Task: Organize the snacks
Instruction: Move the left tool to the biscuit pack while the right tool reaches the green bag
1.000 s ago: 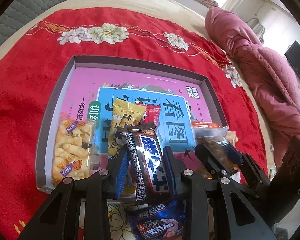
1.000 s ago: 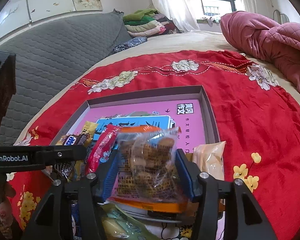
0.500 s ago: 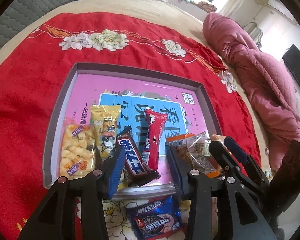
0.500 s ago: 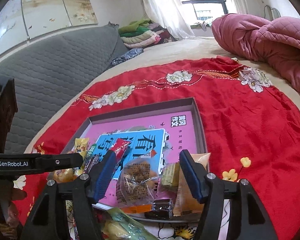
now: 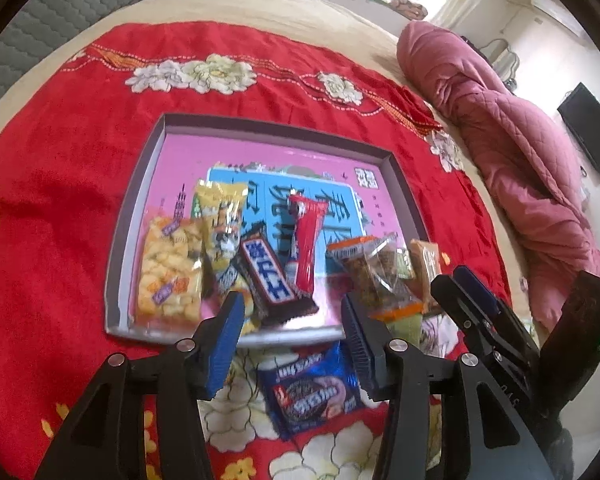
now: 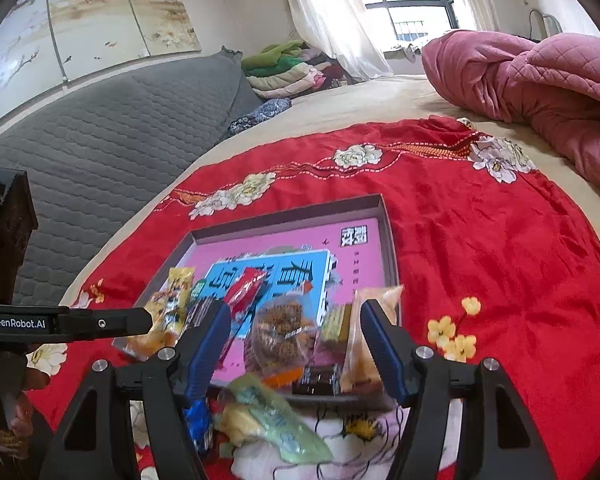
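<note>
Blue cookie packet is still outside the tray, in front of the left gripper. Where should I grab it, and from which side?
Take the blue cookie packet across its narrow width, near the middle, coming straight down from above. It lies flat on the red cloth just short of the tray rim, so a side approach would likely only push it.

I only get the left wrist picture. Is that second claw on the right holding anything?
Observer: No. The right gripper is opening its jaws with nothing pinched; a clear bag of brown biscuits lies in the tray beyond its fingers.
Visitor: What's the green scrap by the tray's corner?
Observer: A pale green packet, lying on the red cloth outside the tray's near edge.
Visitor: Who holds my claw?
Observer: A person's hand grips the handle of the left gripper; its jaws are opening too, off the chocolate bar.
</note>
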Demonstrator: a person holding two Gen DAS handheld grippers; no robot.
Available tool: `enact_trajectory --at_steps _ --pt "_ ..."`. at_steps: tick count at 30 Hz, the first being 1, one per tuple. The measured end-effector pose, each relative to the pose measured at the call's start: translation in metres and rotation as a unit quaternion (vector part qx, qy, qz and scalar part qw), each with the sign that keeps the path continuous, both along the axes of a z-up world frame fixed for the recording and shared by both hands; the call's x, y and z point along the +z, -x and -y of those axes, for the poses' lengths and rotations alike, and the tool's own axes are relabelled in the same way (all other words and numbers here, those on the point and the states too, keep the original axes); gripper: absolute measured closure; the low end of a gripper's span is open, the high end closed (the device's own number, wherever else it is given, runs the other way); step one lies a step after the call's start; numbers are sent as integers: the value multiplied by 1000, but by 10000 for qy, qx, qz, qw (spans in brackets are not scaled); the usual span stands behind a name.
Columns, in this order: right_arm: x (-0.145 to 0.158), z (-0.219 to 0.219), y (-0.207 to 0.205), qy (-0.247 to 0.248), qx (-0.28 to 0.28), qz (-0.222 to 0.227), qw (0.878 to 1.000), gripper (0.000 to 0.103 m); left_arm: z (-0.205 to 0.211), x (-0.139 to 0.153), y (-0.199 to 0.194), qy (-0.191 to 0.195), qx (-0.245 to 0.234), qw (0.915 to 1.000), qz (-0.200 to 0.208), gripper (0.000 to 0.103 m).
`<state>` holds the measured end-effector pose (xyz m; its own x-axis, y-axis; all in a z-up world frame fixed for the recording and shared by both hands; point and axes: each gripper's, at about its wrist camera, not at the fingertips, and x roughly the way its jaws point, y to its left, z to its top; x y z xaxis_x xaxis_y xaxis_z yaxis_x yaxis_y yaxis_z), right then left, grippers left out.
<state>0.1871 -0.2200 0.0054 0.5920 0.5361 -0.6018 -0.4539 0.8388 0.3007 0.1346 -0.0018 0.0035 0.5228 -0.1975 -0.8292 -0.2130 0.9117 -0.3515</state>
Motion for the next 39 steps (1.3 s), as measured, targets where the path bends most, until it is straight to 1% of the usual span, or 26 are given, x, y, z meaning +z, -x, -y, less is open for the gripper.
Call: enact_trajectory --at_steps 2,6,7,8,10,15,18,20,21,25,29,35,39 --pt "-1 2 6 -8 22 -58 10000 35 0 -3 6 44 -13 10000 -51 46" --pt "-5 5 17 46 46 -211 9998 35 3 -12 17 98 -129 9997 -181 46" --pt "-5 6 18 71 45 -232 9997 33 4 -13 18 103 -148 9996 -209 45" --pt "-6 7 20 102 37 -250 9996 27 4 -16 21 146 -173 9994 -246 45" --pt "-8 10 25 150 68 -310 9994 23 6 -21 26 280 -249 9988 -318 45" --pt "-17 20 32 208 54 -542 9983 23 11 -35 33 507 -401 9967 -489 42" --pt "-24 22 31 195 109 -728 9971 22 12 -43 36 720 -430 9948 -581 42" --pt "-28 21 31 239 135 -779 9966 21 15 -47 39 772 -470 9940 -621 41" --pt "-29 20 31 276 161 -796 9963 21 16 -48 39 780 -472 9938 -642 41" --pt "-37 12 33 468 337 -811 9950 21 21 -58 40 1007 -478 9908 -767 41" --pt "-42 5 34 653 487 -793 9935 21 21 -64 38 1065 -449 9897 -845 41" --pt "-51 -2 34 827 650 -820 9911 21 20 -73 29 1309 -308 9866 -924 41" --pt "-54 -6 34 940 747 -774 9897 21 17 -79 23 1502 -219 9837 -965 36"
